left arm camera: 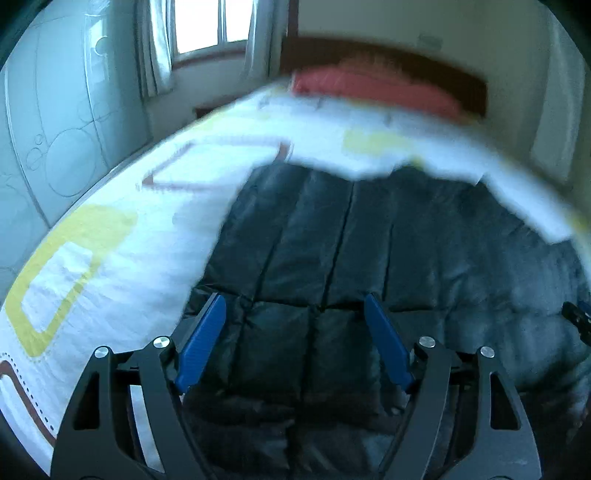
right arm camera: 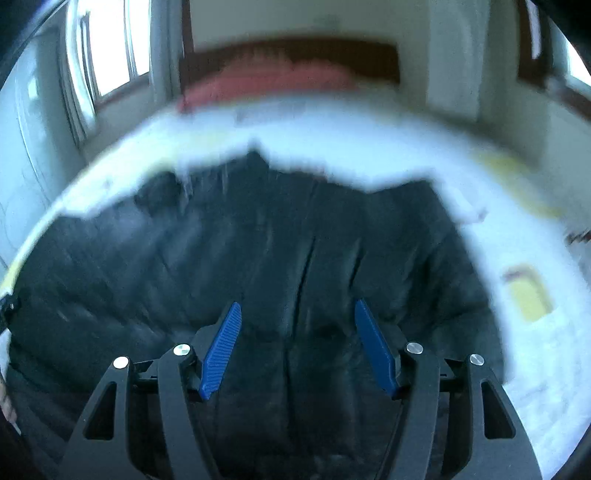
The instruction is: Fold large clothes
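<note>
A large black quilted puffer jacket [left arm camera: 332, 236] lies spread flat on a bed; it also fills the right wrist view [right arm camera: 258, 251]. My left gripper [left arm camera: 295, 302] is open and empty, its blue fingers [left arm camera: 205, 339] hovering over the jacket's near left part. My right gripper [right arm camera: 297, 306] is open and empty, with blue fingers [right arm camera: 373, 343] above the jacket's middle. Both views are blurred by motion. The tip of the right gripper shows at the right edge of the left wrist view [left arm camera: 578, 317].
The bed has a white cover with yellow and brown rectangles [left arm camera: 92, 258], also seen in the right wrist view [right arm camera: 535, 332]. A red pillow [left arm camera: 369, 88] lies against a dark wooden headboard [left arm camera: 406, 59]. A window [left arm camera: 210, 26] and a pale wardrobe [left arm camera: 48, 140] stand to the left.
</note>
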Demonstrator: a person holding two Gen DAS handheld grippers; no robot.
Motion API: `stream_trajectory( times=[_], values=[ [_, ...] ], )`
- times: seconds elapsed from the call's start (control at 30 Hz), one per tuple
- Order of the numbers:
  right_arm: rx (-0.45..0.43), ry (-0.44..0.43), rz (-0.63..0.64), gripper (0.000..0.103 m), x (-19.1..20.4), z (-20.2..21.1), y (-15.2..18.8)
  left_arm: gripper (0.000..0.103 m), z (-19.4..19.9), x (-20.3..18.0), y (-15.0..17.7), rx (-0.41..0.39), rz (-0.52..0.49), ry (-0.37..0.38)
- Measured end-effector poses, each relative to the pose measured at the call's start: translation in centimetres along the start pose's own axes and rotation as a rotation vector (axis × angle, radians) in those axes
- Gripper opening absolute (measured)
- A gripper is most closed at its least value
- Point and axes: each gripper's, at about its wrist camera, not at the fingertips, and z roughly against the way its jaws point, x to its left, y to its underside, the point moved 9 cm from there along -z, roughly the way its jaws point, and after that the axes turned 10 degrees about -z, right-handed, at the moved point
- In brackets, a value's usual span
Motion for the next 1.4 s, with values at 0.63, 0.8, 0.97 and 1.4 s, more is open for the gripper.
stream_trajectory(
  times=[0.63, 0.8, 0.97, 1.4],
  values=[
    [-0.075, 0.017, 0.003, 0.064, 3.1, -0.1, -5.6, 0.076, -2.2, -2.7, -5.1, -0.003, 0.022, 0.129],
    [-0.048, 0.051, -0.022, 0.067, 1.0, -3.2, -4.4, 0.077, -5.1, -1.5, -4.3, 0.044, 0.064, 0.108],
    [-0.051, 0.018, -0.051, 0.067, 0.6, -1.4, -4.8, 0.079, -5.1, -1.9, -4.0, 0.033, 0.034, 0.069],
    [-0.059, 0.046, -0.141, 0.069, -10.8, 11.5, 4.6, 0.080, 7.0, 4.8, 7.8, 0.062, 0.172, 0.053]
  ],
)
